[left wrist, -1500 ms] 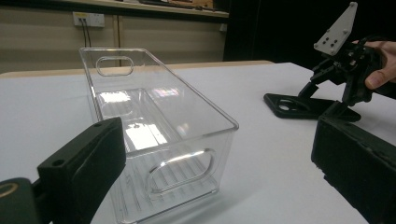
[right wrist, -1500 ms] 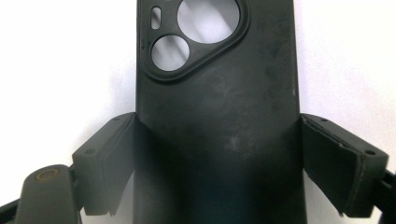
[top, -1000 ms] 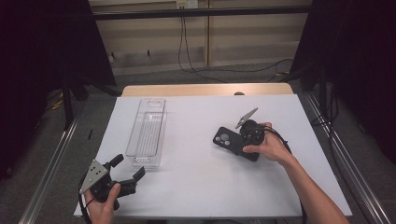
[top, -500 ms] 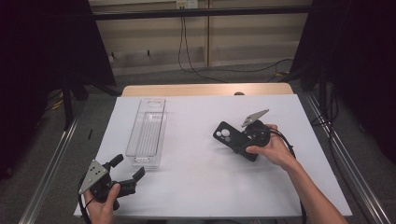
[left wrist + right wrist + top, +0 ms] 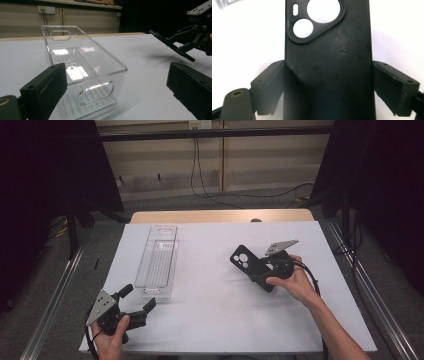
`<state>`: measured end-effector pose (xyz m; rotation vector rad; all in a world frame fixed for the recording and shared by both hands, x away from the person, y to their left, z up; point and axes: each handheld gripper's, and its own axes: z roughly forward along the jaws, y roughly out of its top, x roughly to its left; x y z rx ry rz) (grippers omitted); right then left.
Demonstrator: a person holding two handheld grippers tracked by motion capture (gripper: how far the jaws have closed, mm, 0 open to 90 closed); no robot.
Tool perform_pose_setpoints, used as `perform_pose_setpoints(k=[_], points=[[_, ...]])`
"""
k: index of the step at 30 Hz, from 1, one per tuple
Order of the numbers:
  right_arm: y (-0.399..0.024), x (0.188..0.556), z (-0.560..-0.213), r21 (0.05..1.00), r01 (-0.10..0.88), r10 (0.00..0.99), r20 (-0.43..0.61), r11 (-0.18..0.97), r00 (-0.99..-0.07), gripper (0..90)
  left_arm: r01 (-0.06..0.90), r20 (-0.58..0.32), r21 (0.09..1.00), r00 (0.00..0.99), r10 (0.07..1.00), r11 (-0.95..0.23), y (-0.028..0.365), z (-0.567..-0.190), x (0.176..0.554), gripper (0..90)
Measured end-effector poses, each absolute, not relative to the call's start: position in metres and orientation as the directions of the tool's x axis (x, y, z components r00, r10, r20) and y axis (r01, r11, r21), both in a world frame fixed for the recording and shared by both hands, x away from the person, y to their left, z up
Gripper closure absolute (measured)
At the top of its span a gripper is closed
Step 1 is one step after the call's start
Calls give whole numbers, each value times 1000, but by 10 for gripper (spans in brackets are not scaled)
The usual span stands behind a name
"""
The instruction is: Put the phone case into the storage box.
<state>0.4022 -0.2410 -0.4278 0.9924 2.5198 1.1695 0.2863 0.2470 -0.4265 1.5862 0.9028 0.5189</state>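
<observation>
While the right tongs (image 5: 328, 87) clamp the phone case (image 5: 328, 62) | carry it level to the clear bin (image 5: 159, 260) | left tongs (image 5: 135, 300) gape, idle near bin's end.

Two black grippers — left gripper (image 5: 136, 301), right gripper (image 5: 260, 270) — each topped by a grey three-cornered plate with small holes; black cables trail behind; forearms unsleeved.
</observation>
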Motion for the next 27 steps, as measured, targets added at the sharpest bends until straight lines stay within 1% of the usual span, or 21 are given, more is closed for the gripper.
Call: perform_pose_setpoints(k=[12, 16, 27], points=[[-250, 386, -425, 805, 454, 655, 112, 381, -747, 146, 269, -153, 963, 603, 783, -19, 247, -427, 286, 31], [-255, 378, -423, 837, 437, 657, 129, 330, -743, 145, 266, -152, 964, 603, 783, -18, 248, -426, 286, 31], [-260, 361, -422, 872, 405, 657, 136, 276, -741, 145, 268, -152, 963, 607, 780, -20, 247, -426, 286, 31]])
